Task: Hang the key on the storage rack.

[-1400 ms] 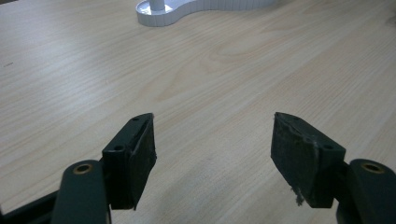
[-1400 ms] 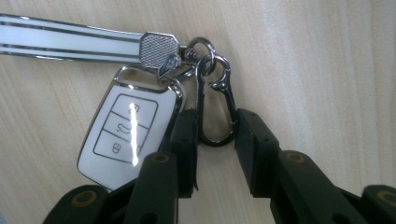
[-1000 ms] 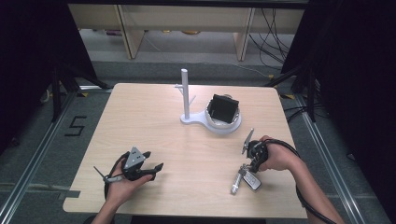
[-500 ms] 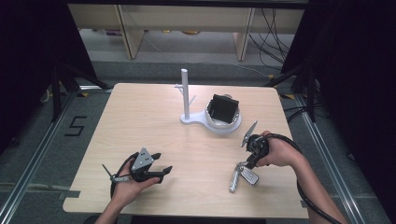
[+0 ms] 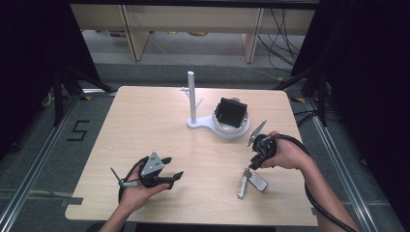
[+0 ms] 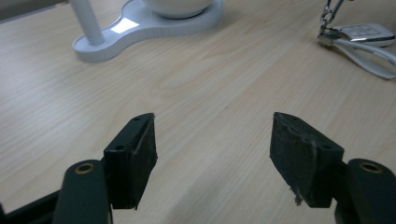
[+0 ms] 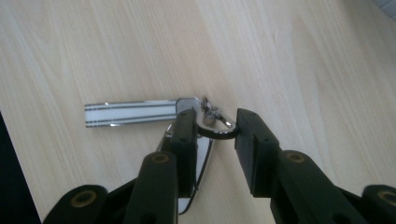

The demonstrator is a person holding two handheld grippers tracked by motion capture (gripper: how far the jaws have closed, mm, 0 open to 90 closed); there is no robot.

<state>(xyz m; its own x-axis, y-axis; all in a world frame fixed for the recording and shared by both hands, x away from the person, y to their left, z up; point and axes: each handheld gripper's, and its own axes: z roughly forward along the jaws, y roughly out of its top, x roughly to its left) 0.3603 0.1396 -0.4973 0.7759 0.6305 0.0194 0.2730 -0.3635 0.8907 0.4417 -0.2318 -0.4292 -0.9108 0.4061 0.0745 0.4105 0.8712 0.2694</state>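
Your right gripper (image 7: 212, 130) over keys (image 5: 251, 182) at surface's (image 5: 145, 121) near right; jaws closed on key ring (image 7: 215, 127). Your left gripper (image 6: 212, 140) near left, jaws wide open, nothing between.

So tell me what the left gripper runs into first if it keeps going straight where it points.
Probably nothing close: the left gripper has open jaws over bare table. Farther ahead sits the white stand, with the keyring off to the side. Depth is hard to judge.
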